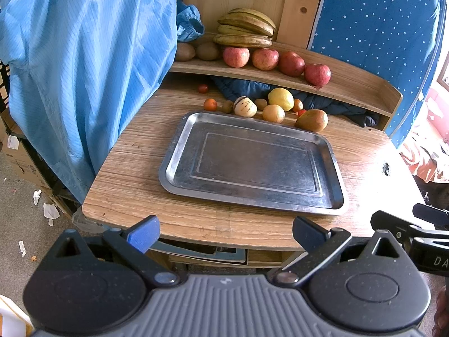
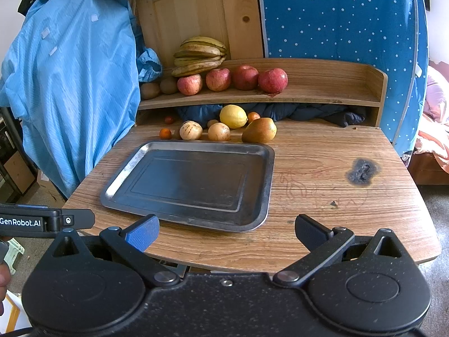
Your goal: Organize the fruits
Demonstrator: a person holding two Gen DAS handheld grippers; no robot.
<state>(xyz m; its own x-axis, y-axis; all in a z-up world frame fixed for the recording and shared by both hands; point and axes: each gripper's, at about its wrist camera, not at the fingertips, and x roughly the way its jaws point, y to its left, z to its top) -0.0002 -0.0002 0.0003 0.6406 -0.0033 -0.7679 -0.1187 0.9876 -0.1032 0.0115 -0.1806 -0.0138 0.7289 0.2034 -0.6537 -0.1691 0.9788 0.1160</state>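
Observation:
An empty metal tray point(image 1: 179, 151) point(image 2: 123, 174) lies on the wooden table. Behind it sit loose fruits: a yellow lemon point(image 1: 280, 98) point(image 2: 233, 116), a brown pear point(image 1: 312, 120) point(image 2: 259, 130), a striped pale melon point(image 1: 245, 106) point(image 2: 190, 130), a round yellow fruit point(image 1: 273, 113) point(image 2: 219, 131), kiwis and small tomatoes point(image 1: 210, 104) point(image 2: 165, 133). On the shelf are several red apples point(image 1: 265, 59) point(image 2: 245, 77) and bananas point(image 1: 245, 28) point(image 2: 200, 54). My left gripper point(image 1: 226, 233) and right gripper point(image 2: 226, 231) are both open and empty, at the table's near edge.
A blue coat point(image 1: 84, 70) point(image 2: 70, 84) hangs at the table's left. A dark blue cloth point(image 2: 308, 113) lies under the shelf. A burn mark point(image 2: 362, 171) is on the table at the right. The other gripper shows at the right edge point(image 1: 415, 233) and left edge point(image 2: 42, 220).

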